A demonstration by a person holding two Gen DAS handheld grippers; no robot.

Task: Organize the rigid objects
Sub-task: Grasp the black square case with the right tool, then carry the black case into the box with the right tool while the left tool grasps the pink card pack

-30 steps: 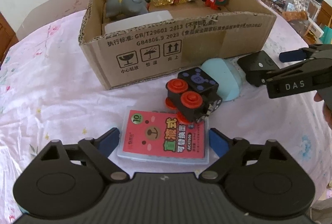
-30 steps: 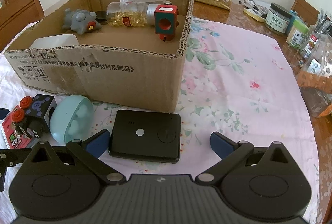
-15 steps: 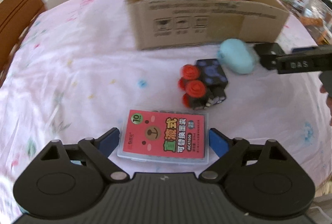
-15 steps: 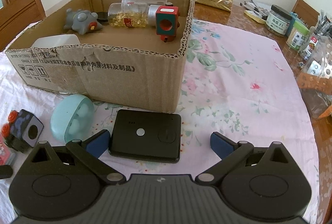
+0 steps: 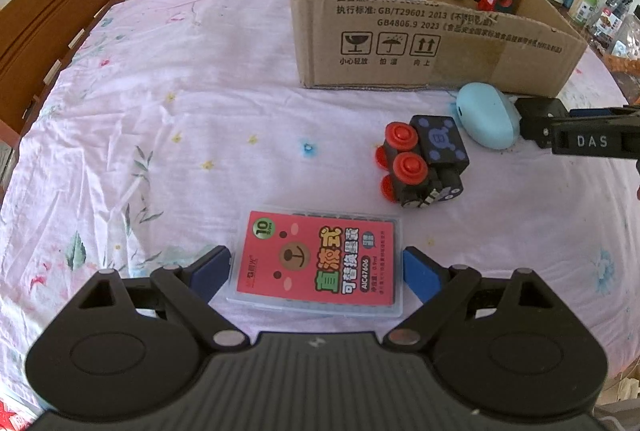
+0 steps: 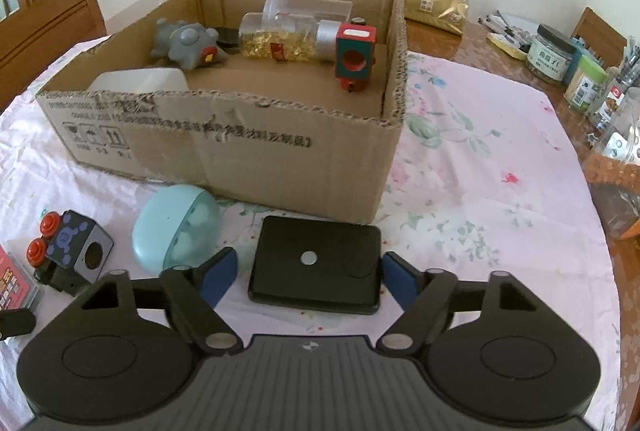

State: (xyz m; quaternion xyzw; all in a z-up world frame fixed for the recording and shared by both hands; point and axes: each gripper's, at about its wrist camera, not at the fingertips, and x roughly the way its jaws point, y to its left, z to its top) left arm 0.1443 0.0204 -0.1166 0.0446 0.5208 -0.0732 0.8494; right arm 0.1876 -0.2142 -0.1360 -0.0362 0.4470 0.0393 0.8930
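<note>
The red refill case lies flat on the tabletop, well in front of the cardboard box, between the blue pads of the left tool, which stands wide open with neither pad touching it. Compared with a second ago, the black toy train no longer overlaps the case's far edge: it now sits clear of it, closer to the box, so the case looks free for a clean pinch. The left view has also swung, and the box, earlier straight ahead, now sits off to the right. Just in front of the box's near wall, the black flat device lies between the pads of the right tool; these have narrowed around it since the earlier frame, the right pad appearing just to touch its edge, the left one apart, so nothing is gripped yet. The pale blue egg-shaped case rests beside the device, near the box. Both pickups look imminent.
</note>
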